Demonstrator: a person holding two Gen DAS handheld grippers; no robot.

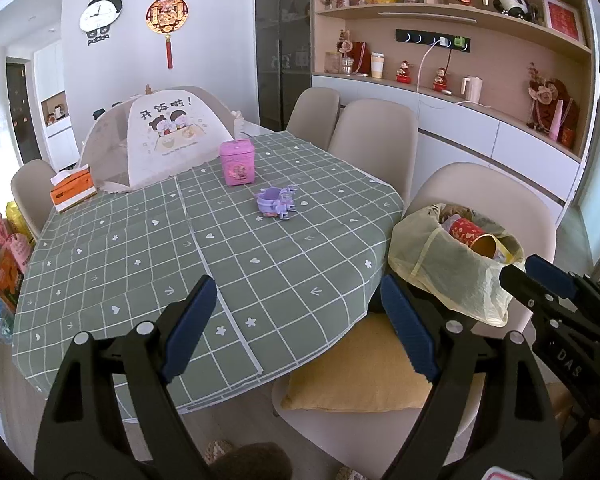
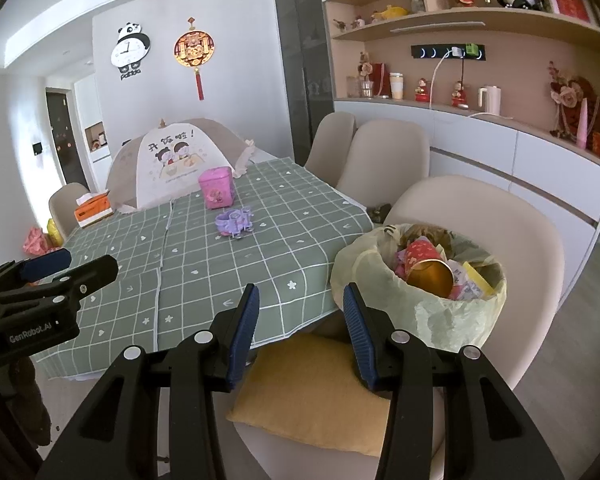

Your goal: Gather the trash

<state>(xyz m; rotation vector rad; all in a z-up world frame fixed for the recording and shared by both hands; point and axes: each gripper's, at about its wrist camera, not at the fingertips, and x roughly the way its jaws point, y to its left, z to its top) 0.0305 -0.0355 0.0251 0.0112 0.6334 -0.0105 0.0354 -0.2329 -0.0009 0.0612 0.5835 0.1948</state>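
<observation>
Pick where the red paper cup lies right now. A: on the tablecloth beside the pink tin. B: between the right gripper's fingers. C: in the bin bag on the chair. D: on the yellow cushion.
C: the red cup lies on its side among wrappers inside the bin bag, on the chair.

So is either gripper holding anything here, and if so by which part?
Nothing is held. The left gripper and the right gripper both stand open with empty jaws, near the table edge.

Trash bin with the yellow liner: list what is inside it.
The trash bin holds a red-and-gold paper cup lying on its side, yellow packaging and pink wrappers. Whatever lies beneath them is covered.
</observation>
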